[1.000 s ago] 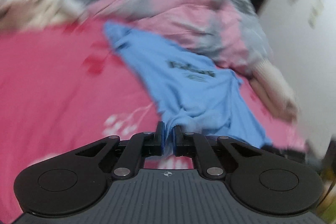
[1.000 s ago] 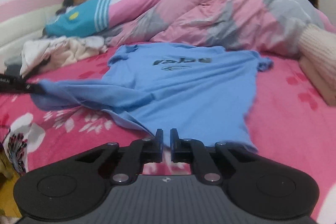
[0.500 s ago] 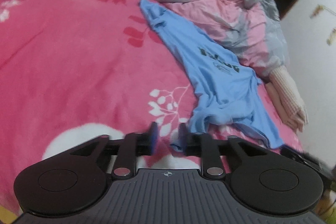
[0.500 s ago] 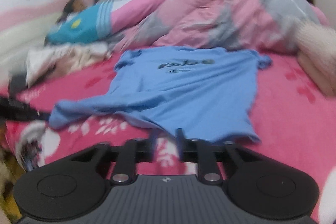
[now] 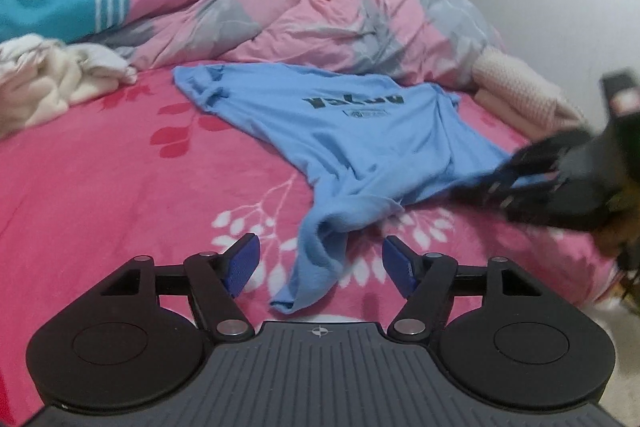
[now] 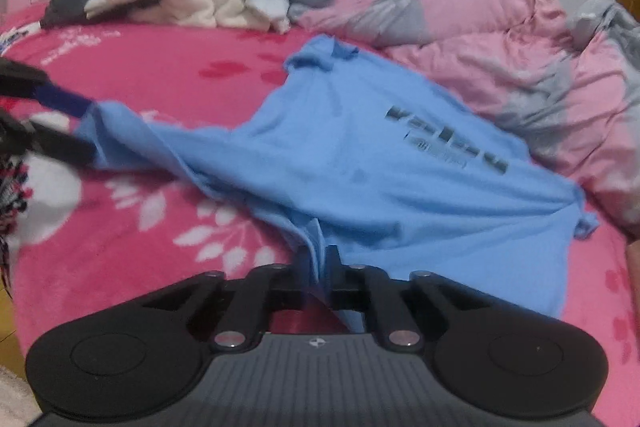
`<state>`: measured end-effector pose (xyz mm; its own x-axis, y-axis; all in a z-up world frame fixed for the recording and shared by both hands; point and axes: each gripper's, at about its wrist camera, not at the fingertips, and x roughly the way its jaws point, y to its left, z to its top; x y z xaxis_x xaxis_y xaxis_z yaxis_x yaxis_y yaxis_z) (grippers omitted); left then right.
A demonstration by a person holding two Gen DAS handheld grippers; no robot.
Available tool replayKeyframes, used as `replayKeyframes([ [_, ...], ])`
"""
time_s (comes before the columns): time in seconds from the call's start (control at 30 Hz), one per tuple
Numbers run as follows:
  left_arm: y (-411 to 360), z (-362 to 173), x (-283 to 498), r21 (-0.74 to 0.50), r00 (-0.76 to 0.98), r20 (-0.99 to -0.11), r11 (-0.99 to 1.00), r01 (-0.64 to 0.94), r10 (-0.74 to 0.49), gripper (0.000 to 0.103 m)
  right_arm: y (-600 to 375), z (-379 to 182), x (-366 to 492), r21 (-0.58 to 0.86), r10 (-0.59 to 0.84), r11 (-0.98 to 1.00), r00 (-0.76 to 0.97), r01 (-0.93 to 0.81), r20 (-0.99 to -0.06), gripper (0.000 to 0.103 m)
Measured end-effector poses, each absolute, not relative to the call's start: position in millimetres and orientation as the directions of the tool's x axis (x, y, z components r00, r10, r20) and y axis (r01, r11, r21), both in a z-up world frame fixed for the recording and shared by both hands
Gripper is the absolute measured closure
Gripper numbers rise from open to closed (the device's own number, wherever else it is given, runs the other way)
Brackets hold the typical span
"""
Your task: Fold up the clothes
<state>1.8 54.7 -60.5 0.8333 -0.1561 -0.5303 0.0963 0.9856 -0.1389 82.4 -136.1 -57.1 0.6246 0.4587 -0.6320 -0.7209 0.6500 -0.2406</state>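
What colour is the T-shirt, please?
Light blue T-shirt with dark lettering; clearest in the left wrist view.

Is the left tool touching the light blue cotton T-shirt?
Apart. The left wrist view shows the left tool open, with pink bedsheet visible between each pad and the T-shirt.

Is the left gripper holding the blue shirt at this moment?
No, the left gripper stands wide open, its fingers apart on either side of the blue shirt, which lies loose on the bed.
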Motion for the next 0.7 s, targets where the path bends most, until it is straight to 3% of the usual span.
replayKeyframes([
  [0.33,49,-65,9,-0.1,0.804,-0.559,0.979,0.177,-0.203,0.035,-197,-59,64,-0.337,0.355,0.623,0.639,-0.706,-0.683,0.097],
  [0.47,55,-63,5,-0.162,0.777,-0.572,0.964,0.208,-0.264,0.035,-222,-61,58,-0.376,0.305,0.608,0.643,-0.7,-0.703,0.095],
  [0.7,77,-56,-2,-0.312,0.763,-0.553,0.932,0.183,-0.335,0.035,-236,-38,26,-0.34,0.307,0.656,0.65,-0.674,-0.695,0.079],
])
